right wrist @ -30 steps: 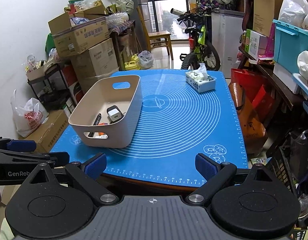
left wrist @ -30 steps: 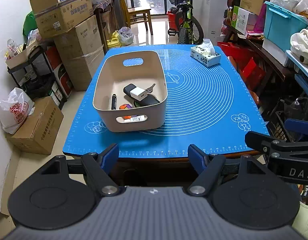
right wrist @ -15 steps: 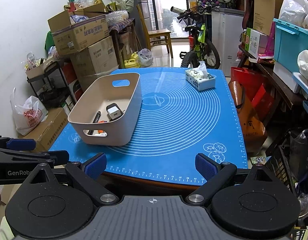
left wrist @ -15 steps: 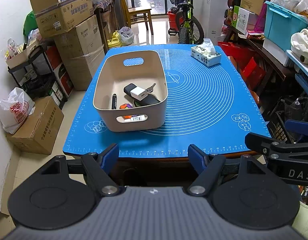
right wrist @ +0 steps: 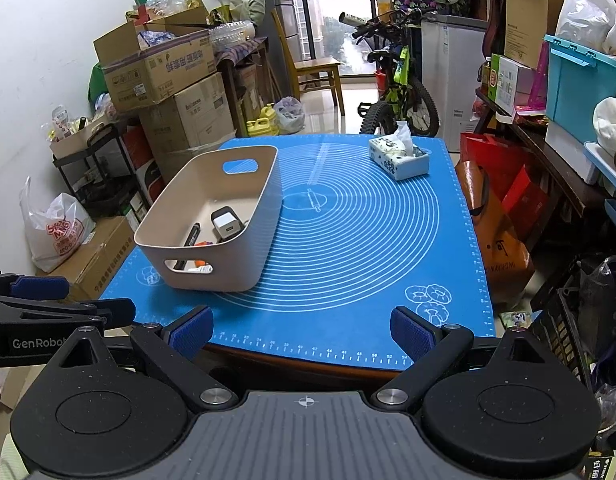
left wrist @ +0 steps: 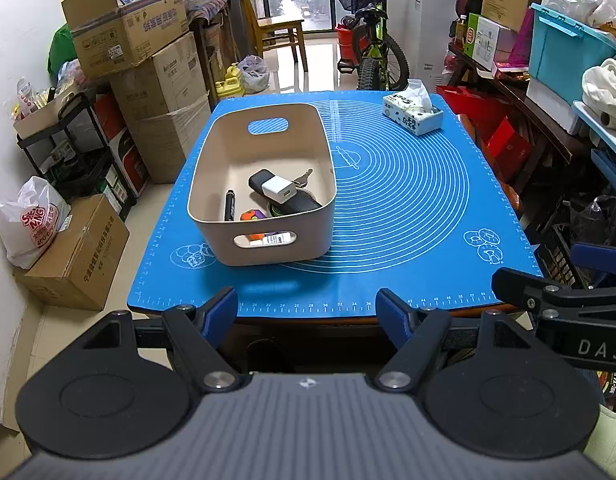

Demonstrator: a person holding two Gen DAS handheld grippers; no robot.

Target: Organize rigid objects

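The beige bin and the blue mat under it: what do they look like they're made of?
The beige bin looks like moulded plastic with a matte finish: smooth rounded corners, even colour, cut-out handles. The blue mat looks like silicone or a similar flexible sheet, slightly glossy: it lies thin and flat, printed with white rings and ruler marks. The exact material of either cannot be confirmed from looks alone.

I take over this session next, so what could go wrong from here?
The beige plastic bin sits near the left edge of the blue silicone mat; a push there could tip it off. The white charger cube rests loosely atop a black case, so it may slide. Both the left gripper and right gripper hang open and empty off the table.
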